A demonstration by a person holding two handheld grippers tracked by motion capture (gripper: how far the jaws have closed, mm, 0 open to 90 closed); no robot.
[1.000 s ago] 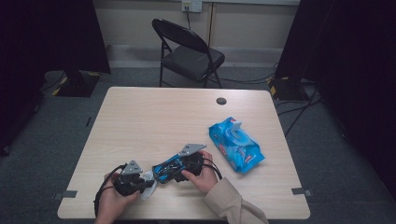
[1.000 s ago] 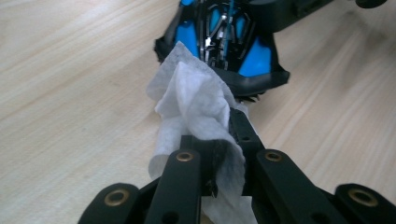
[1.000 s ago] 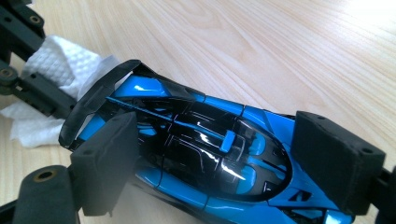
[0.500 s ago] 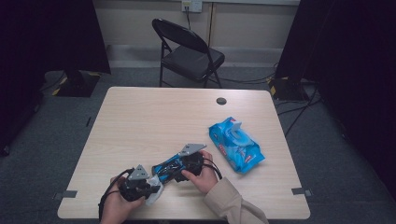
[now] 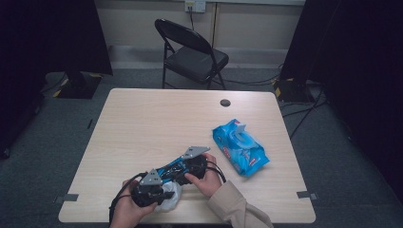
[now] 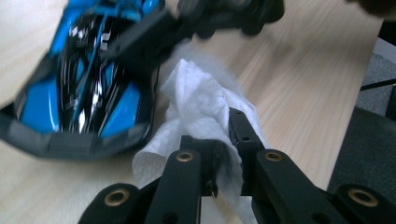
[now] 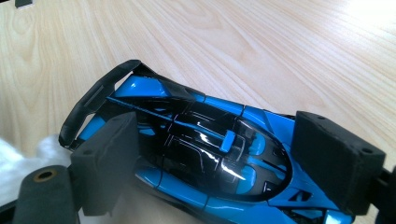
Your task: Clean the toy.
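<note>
Two grippers are working at the near edge of the surface (image 5: 142, 118): the right gripper (image 7: 224, 172) is clamping the blue toy car (image 7: 201, 154), the left gripper (image 6: 224, 154) is pinching a white wipe (image 6: 196, 107) beside it, which is risking nudging the car loose.

The far half of the surface (image 5: 157, 118) lies bare from edge to edge, so a hand could cross there unhindered. On the right, the wipes pack (image 5: 240, 147) lies near the right gripper (image 5: 178, 166), with a bare strip between them. At the near edge the room is tight: the toy car (image 7: 196, 154) sits between the right jaws, and the tissue (image 6: 201, 112) in the left gripper (image 6: 224, 154) lies just beside the car's tail.
</note>
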